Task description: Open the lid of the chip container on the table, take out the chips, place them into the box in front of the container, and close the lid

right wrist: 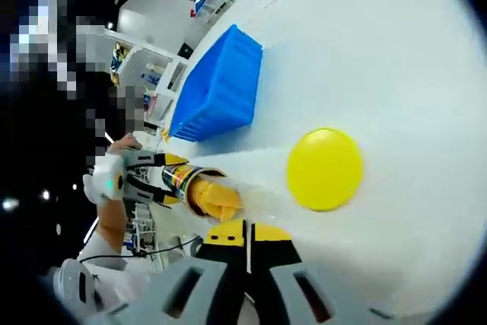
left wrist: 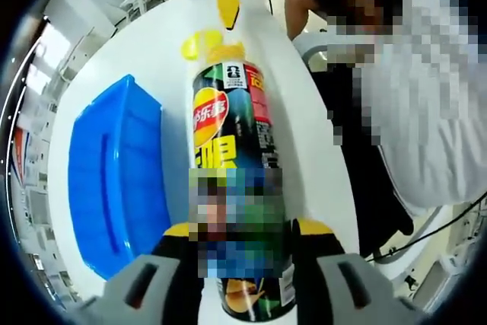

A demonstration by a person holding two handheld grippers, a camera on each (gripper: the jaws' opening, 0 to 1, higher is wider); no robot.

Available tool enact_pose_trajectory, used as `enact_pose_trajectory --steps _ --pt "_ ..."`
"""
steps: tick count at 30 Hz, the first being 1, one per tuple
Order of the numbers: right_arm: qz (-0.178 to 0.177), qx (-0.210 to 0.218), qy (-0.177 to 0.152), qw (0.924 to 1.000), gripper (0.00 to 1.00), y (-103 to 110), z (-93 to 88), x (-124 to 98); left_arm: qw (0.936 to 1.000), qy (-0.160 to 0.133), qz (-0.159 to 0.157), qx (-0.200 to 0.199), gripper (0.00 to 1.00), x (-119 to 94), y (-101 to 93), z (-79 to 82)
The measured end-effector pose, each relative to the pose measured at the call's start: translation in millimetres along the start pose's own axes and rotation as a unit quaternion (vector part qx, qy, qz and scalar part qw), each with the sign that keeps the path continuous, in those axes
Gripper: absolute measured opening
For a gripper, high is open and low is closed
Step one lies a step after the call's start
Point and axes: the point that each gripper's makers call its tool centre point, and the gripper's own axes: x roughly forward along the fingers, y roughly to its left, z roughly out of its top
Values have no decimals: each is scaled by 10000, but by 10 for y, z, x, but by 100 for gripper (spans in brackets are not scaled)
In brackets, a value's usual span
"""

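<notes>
A dark green and red chip can [left wrist: 228,127] lies lengthwise between my left gripper's [left wrist: 245,230] jaws, which are shut on its lower half. Its far mouth is uncovered, and yellow chips [left wrist: 204,45] poke out of it. In the right gripper view the chips [right wrist: 217,199] stick out of the can [right wrist: 179,179] in a clear tray. My right gripper [right wrist: 245,235] has its jaws pressed together at the tray's near edge. The right gripper [left wrist: 228,1] also meets the can's mouth from the far side. The yellow lid [right wrist: 325,169] lies flat on the table.
A blue plastic box [left wrist: 114,180] stands on the white table [left wrist: 304,142] beside the can; it appears again as the blue box [right wrist: 221,89] beyond the lid. A person sits at the table's edge [left wrist: 426,112], with cables near the floor. Shelves line the room behind.
</notes>
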Motion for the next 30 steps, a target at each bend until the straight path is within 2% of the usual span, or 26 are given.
enact_pose_trajectory --steps 4,9,12,15,21,25,30 --pt "-111 67 30 9999 0 -27 -30 -62 10000 -26 9 5 46 -1 2 0" --pt "-100 478 208 9986 1 -95 -11 -115 10000 -61 29 28 46 -1 1 0" --pt "-165 522 259 9982 2 -133 10 -95 9999 -103 57 12 47 6 5 -3" --pt "-260 182 218 9993 2 -125 6 -96 9999 -147 79 -1 47 12 10 -3" --pt "-253 -149 95 9995 3 -86 5 -89 9998 -159 96 -19 48 32 24 -9" --pt "-210 -617 -131 9978 4 -66 48 -98 9999 -128 106 -14 48 38 22 -11" --pt "-165 -584 -136 9981 5 -52 12 -122 9999 -101 132 -8 48 44 18 -14"
